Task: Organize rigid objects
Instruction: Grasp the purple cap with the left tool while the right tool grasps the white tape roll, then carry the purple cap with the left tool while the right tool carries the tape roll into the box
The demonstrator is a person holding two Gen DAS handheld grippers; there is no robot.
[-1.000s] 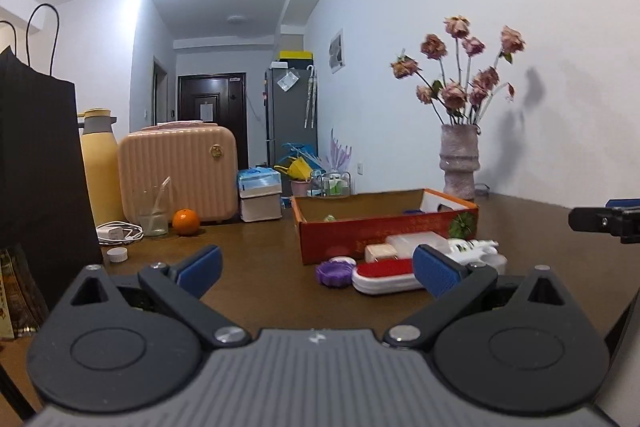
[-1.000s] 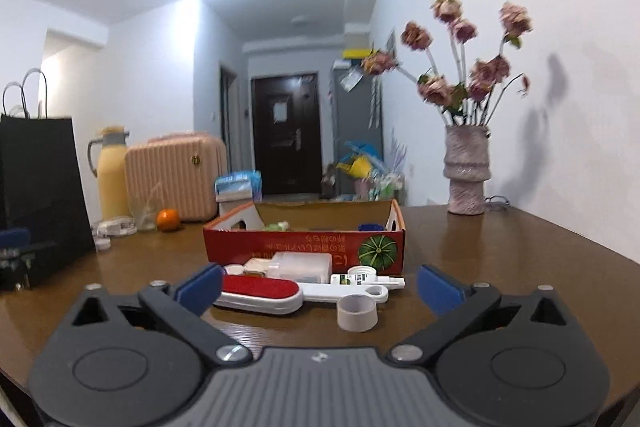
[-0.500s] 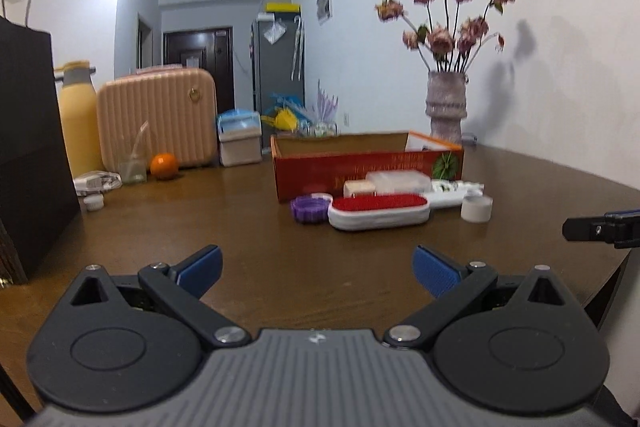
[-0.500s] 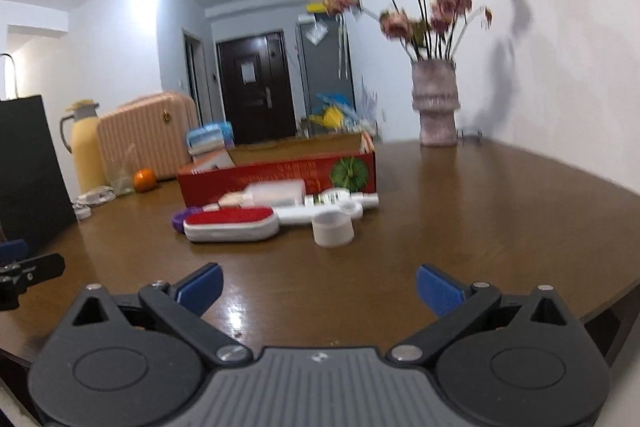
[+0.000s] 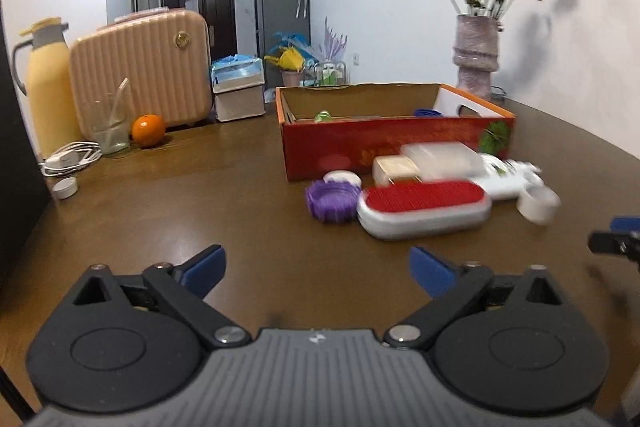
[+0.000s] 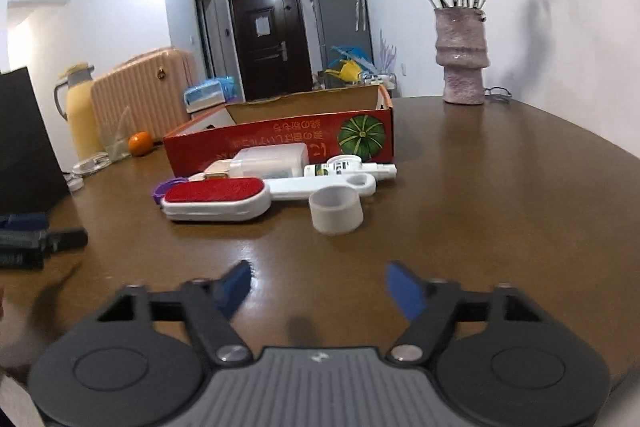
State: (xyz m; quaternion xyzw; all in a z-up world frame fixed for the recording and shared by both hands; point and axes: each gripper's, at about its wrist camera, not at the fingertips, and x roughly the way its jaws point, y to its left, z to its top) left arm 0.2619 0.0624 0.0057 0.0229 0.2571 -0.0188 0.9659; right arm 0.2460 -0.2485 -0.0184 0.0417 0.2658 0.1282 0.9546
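An open red cardboard box point(image 5: 384, 143) point(image 6: 280, 139) stands on the brown table. In front of it lie a red-and-white lint brush point(image 5: 424, 209) point(image 6: 218, 197), a purple ribbed lid point(image 5: 332, 201), a clear plastic case point(image 5: 440, 157) point(image 6: 272, 159), a beige plug point(image 5: 394, 169), a white bottle point(image 6: 350, 169) and a white tape roll point(image 5: 538, 203) point(image 6: 336, 209). My left gripper point(image 5: 318, 269) hovers short of the brush, jaws closing, nothing between them. My right gripper point(image 6: 320, 285) hangs before the tape roll, jaws closing on nothing.
At the back left stand a yellow flask point(image 5: 46, 87), a pink case point(image 5: 144, 67), a glass point(image 5: 110, 131), an orange point(image 5: 148, 130) and a white cable point(image 5: 68, 157). A vase of dried flowers point(image 6: 462, 59) is at the back right. A black bag point(image 6: 24, 147) stands at the left.
Both grippers have come lower and closer to the objects in front of the box, tilting down. Their blue fingertips stand nearer together than before, the right ones more so.
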